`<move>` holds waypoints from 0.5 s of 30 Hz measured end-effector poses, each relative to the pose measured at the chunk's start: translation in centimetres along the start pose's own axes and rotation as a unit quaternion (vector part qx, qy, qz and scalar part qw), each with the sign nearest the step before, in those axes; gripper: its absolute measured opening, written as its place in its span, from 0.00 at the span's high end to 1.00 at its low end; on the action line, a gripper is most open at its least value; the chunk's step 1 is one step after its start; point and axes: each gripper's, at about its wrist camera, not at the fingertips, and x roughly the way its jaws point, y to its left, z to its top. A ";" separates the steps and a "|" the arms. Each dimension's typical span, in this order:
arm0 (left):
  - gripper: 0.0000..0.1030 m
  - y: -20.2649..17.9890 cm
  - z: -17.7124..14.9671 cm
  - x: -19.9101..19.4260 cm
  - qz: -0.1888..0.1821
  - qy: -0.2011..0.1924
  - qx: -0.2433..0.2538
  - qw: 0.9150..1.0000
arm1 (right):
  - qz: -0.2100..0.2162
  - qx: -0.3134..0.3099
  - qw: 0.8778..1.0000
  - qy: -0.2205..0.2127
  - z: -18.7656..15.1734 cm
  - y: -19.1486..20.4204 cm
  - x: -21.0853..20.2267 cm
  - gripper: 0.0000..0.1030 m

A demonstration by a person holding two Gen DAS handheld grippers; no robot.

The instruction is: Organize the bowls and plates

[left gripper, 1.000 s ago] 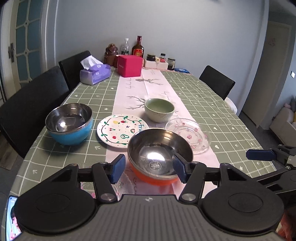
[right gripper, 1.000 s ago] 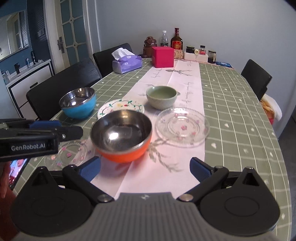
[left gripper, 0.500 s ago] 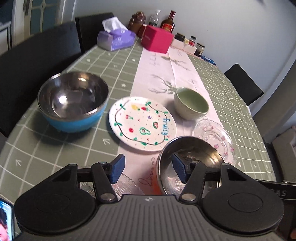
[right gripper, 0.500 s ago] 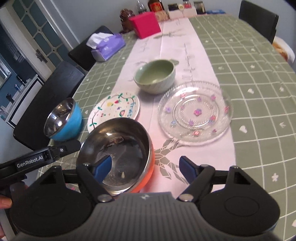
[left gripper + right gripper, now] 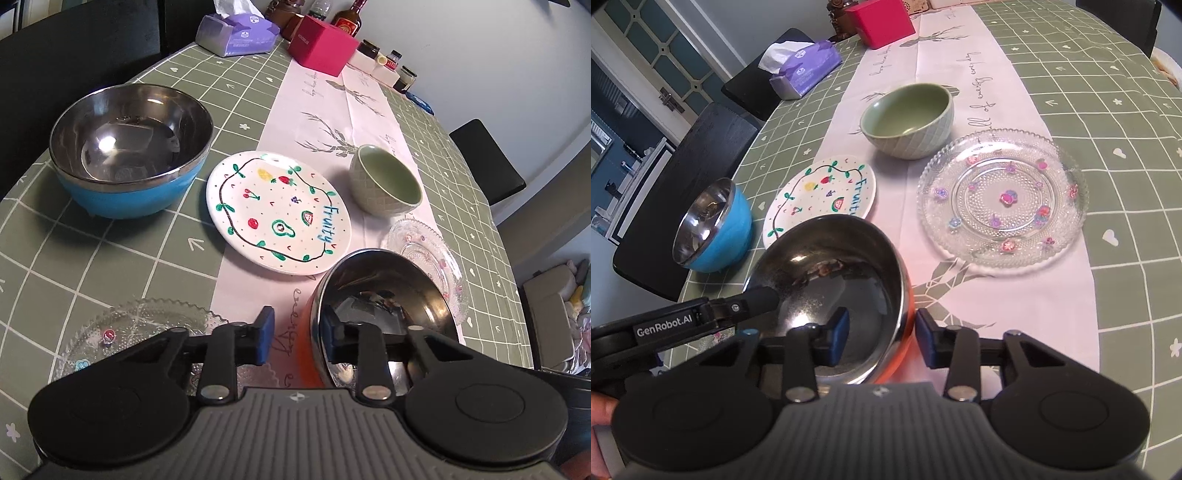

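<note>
Orange bowl (image 5: 384, 295): steel inside, orange outside, empty; mirror lining reflects the grippers. Stands on the pink table runner (image 5: 960, 74) at the near end of the table.
Left gripper (image 5: 299, 338): straddles the bowl's left wall, one blue pad inside, one outside. Jaws have just been closing; the inner pad lies against the steel, the outer pad stands a little off the orange side, so not clamped.
Right gripper (image 5: 881, 341): straddles the bowl's right wall the same way, one pad in, one out. Jaws have just been closing; small gaps show on both sides of the rim, so no grasp.
Blue bowl (image 5: 129, 147): steel lined, empty, far left, apart from the rest.
Fruit plate (image 5: 277, 210): white, painted fruits, lettered "Fruity"; between blue bowl and orange bowl, its near edge just behind the orange bowl.
Green bowl (image 5: 908, 118): ceramic, empty, on the runner behind the plates.
Glass plate, right (image 5: 1003, 201): clear, flower dots, right of the orange bowl.
Glass plate, left (image 5: 140, 332): clear, partly under the left gripper.
Tablecloth (image 5: 1126, 110): green, white grid.
Far end: tissue box (image 5: 236, 33), pink box (image 5: 321, 48), bottles and jars.
Room: black chairs, grey wall, panelled door.
</note>
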 end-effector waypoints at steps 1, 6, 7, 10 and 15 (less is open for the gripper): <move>0.72 0.0 0.0 0.1 -0.003 0.001 -0.003 1.000 | 0.000 0.002 1.000 0.001 0.0 -0.1 0.0 0.70; 0.87 -0.2 0.0 0.3 -0.018 0.006 -0.008 1.000 | 0.009 0.026 1.000 -0.001 0.1 -1.2 0.2 0.79; 0.87 -0.4 0.0 0.2 -0.013 0.006 -0.003 1.000 | 0.008 0.026 1.000 -0.001 0.0 -1.2 0.2 0.82; 0.88 -0.8 -0.2 0.2 -0.005 0.006 0.006 1.000 | 0.004 0.024 1.000 -0.003 -0.1 -1.0 0.1 0.83; 0.90 -1.1 -0.5 -0.2 -0.006 0.007 0.001 1.000 | 0.002 0.019 1.000 -0.013 -0.3 -1.0 -0.7 0.84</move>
